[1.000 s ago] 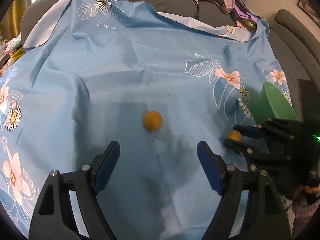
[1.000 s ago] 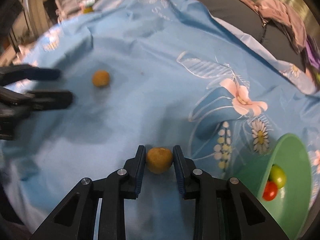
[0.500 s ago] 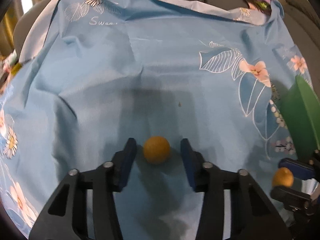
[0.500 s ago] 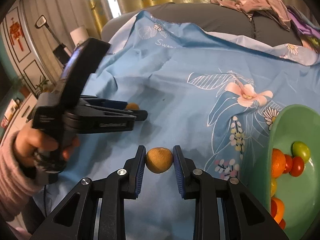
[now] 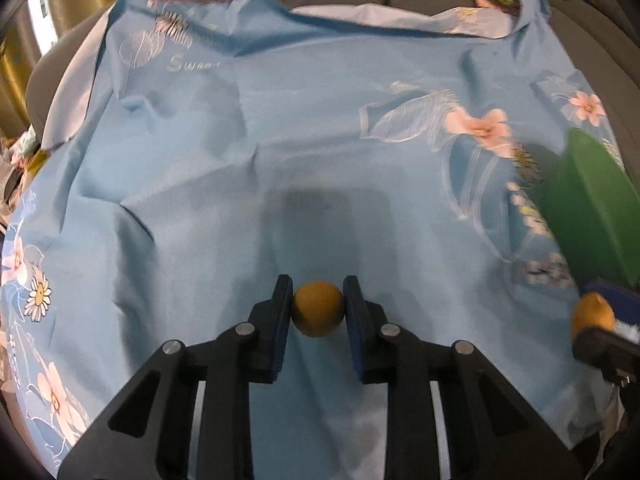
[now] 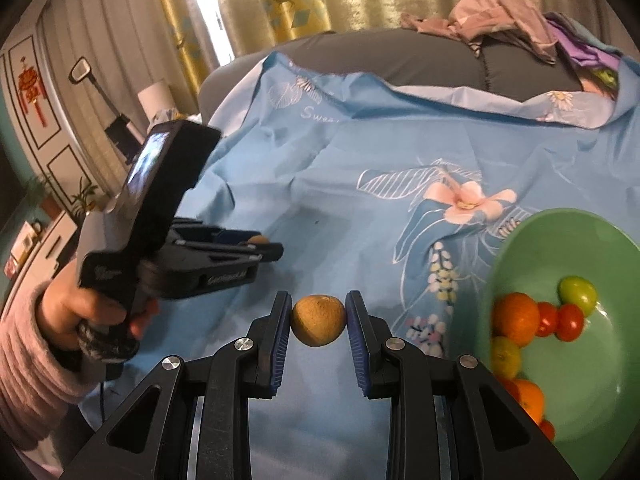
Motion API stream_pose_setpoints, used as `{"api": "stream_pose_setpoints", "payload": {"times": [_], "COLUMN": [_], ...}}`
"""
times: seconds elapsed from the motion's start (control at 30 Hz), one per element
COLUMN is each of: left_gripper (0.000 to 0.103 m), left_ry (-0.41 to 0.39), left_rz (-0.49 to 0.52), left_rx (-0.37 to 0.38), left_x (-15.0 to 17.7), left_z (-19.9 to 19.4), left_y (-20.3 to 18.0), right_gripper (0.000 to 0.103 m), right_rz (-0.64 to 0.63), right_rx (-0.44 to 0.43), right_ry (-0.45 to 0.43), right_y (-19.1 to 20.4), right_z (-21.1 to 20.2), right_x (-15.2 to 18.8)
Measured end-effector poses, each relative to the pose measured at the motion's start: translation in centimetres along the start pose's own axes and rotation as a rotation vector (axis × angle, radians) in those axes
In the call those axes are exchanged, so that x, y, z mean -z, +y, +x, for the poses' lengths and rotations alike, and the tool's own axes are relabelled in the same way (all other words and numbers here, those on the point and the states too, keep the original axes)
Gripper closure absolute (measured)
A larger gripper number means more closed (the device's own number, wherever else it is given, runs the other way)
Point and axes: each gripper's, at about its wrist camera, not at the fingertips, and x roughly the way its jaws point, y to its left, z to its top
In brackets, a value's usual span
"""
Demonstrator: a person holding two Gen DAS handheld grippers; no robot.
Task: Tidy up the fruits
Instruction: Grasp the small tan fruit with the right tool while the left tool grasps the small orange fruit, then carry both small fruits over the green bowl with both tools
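Left gripper (image 5: pixel 317 314) is angled steeply down over the blue floral cloth (image 5: pixel 280 152), jaws clamped on a small round yellow-brown fruit (image 5: pixel 318 309), both pads touching its sides; the fruit sits at cloth level, contact with the fabric not resolvable. From the right wrist view, a hand (image 6: pixel 86 312) in a ribbed pink sleeve (image 6: pixel 28 364) grips the left gripper's handle, fingers wrapped around it. Right gripper (image 6: pixel 318 316) is pitched less steeply, jaws closed on a second fruit (image 6: pixel 318 320), tan-yellow, rough-skinned, slightly flattened, held clear above the cloth. Green bowl (image 6: pixel 600 412) lies to the right of this gripper, near but not touching; it holds oranges (image 6: pixel 514 316), red tomatoes (image 6: pixel 570 322), and a green one (image 6: pixel 578 290). Bowl wall shows at the right edge of the left wrist view.
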Motion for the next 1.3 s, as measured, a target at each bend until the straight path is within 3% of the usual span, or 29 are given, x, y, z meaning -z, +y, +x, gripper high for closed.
{"api": "stream_pose_setpoints", "payload": {"times": [0.57,0.93,1.3], "left_gripper": [0.078,0.077,0.077], "left_ry": [-0.176,-0.192,-0.163], "left_rz": [0.174,0.279,0.351], "left_rx": [0.095,0.138,0.142], "left_x": [-0.3,-1.3,-1.5], "left_z": [-9.1,-10.0,-8.7], "left_y": [-9.1,-15.3,-19.3], "right_gripper": [0.074,0.073,0.073], "right_rz": [0.055,0.105,0.162], "right_rx": [0.073,0.151,0.201], "right_ry": [-0.148,-0.218,-0.223], "right_y": [-1.7,-5.0,-8.7], "right_z": [-7.6,-11.7,-12.8], "right_x": [0.7,1.7,2.9]}}
